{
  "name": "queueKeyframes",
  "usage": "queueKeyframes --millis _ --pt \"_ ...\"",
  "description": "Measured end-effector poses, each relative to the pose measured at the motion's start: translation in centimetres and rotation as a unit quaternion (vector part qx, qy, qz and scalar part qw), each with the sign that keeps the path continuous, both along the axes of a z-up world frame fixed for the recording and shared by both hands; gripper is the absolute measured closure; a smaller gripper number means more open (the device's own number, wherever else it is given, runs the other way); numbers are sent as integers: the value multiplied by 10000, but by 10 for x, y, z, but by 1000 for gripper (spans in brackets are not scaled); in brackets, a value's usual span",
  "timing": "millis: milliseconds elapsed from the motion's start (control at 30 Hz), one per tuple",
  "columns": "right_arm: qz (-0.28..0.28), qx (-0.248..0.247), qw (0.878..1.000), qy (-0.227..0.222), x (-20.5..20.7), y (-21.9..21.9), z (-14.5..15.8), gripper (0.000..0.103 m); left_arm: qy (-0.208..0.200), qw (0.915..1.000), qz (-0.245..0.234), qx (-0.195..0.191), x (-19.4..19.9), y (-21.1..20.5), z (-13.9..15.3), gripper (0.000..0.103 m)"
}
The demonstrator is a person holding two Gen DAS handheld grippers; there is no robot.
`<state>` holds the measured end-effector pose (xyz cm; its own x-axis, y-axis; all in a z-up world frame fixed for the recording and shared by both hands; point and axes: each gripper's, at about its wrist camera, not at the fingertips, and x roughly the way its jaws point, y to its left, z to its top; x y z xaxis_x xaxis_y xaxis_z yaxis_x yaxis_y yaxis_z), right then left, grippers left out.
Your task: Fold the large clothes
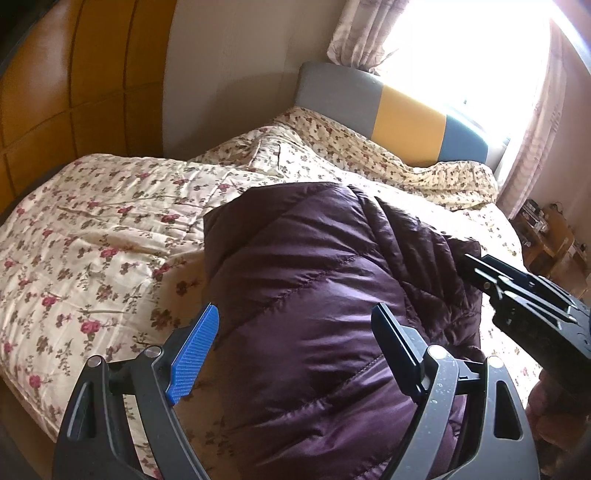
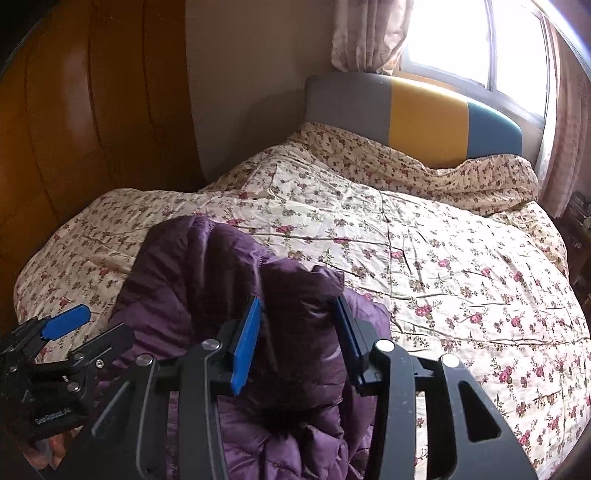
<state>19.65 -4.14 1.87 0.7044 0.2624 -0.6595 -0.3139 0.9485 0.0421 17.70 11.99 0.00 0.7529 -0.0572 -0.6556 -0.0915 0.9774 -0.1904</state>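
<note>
Right up close, the right gripper (image 2: 297,332) is angled down toward the bed with a bunched fold of the purple puffer jacket (image 2: 207,280) pinched between its blue pads; the jaws stand fairly narrow and the fabric fills the gap, puffing up above the fingertips. Off to the left in that same view the left gripper (image 2: 88,325) sits lower, tilted about the same way, with a bit of the person's hand (image 2: 51,448) showing underneath it.

From the left wrist cam, the left gripper (image 1: 295,325) has its jaws spread wide and hovers over the jacket (image 1: 314,277). Nothing is clamped, the quilted cloth just lies below and between the fingers. The right gripper (image 1: 476,271) pokes in from the right edge, tips on the jacket's far side.

That jacket lies in a heap on the near part of the floral quilt (image 2: 424,258). Further back comes the grey, yellow and blue headboard (image 2: 428,118), then the bright window (image 2: 480,37) with curtains (image 2: 362,33). Wooden wardrobe (image 2: 92,110) on the left.
</note>
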Motion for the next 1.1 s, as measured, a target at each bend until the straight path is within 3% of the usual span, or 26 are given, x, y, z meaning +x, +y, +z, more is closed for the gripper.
queueKeyframes --millis 300,733,933,1100 --pt "-76 -128 9990 414 17 -9 -22 63 78 9999 -125 -75 12 -11 -3 19" --pt "6 -348 9927 1157 41 -18 -91 60 360 9984 -425 20 40 -30 -25 19" --pt "0 -249 9923 1215 43 -27 -114 56 407 9978 -492 149 42 -39 -44 19" --pt "-133 -184 9943 1042 34 -30 -103 53 346 9984 -396 185 39 -39 -58 19"
